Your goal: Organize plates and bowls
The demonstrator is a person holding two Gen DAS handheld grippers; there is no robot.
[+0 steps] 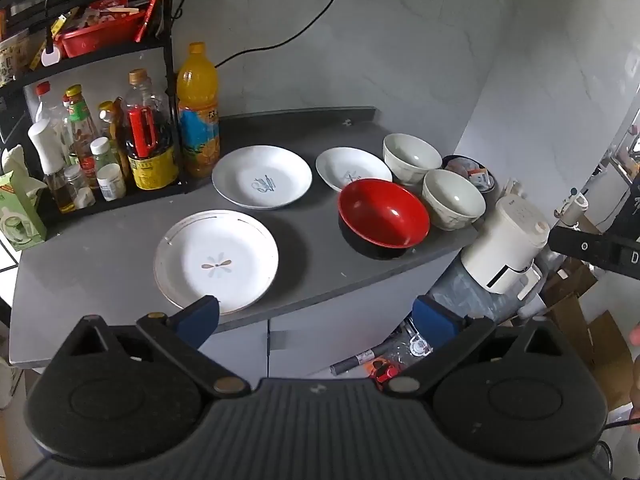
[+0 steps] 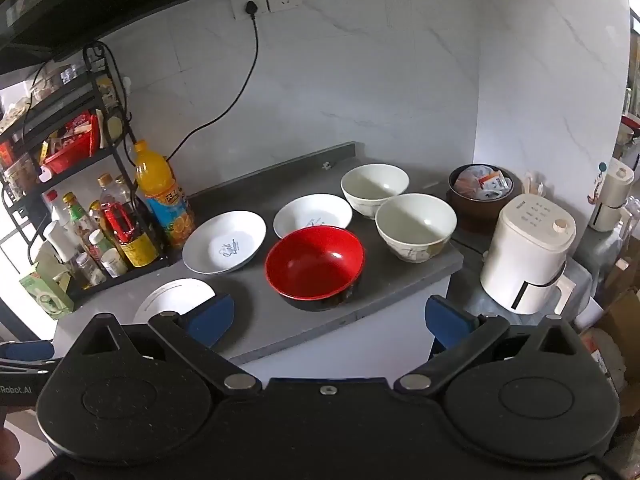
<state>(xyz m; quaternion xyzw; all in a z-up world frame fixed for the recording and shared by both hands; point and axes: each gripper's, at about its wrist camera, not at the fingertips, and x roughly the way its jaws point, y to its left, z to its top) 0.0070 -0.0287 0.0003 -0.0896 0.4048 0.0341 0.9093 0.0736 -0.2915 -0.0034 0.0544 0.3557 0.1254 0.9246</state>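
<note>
Left gripper (image 1: 316, 318): hovering off the counter's near edge, jaws standing wide apart, holding nothing.
Right gripper (image 2: 330, 318): hovering likewise, jaws spread, carrying nothing.
Flower plate (image 1: 216, 260): lying just ahead of the left gripper's left finger (image 1: 198, 316); nearest piece, likely the first pick or stack base.
Script plate (image 1: 262, 176): sitting farther ahead, beyond the flower plate.
Small plate (image 1: 352, 168): lying ahead and right, its near rim tucked behind the red bowl.
Red bowl (image 2: 316, 264): sitting directly ahead of the right gripper, between its fingers' lines.
White bowls: near one (image 2: 416, 226) and far one (image 2: 374, 188) are standing ahead and right, touching or nearly so.
Layout: plates are grouping left, bowls right; nothing is stacked yet, so sorting appears unstarted.
Counter (image 1: 100, 264): grey, matte, bare near the front edge.
Room: marble-look wall behind; bottle rack (image 1: 100, 140) crowding far left; white appliance (image 2: 532, 256) standing right, below counter level.
</note>
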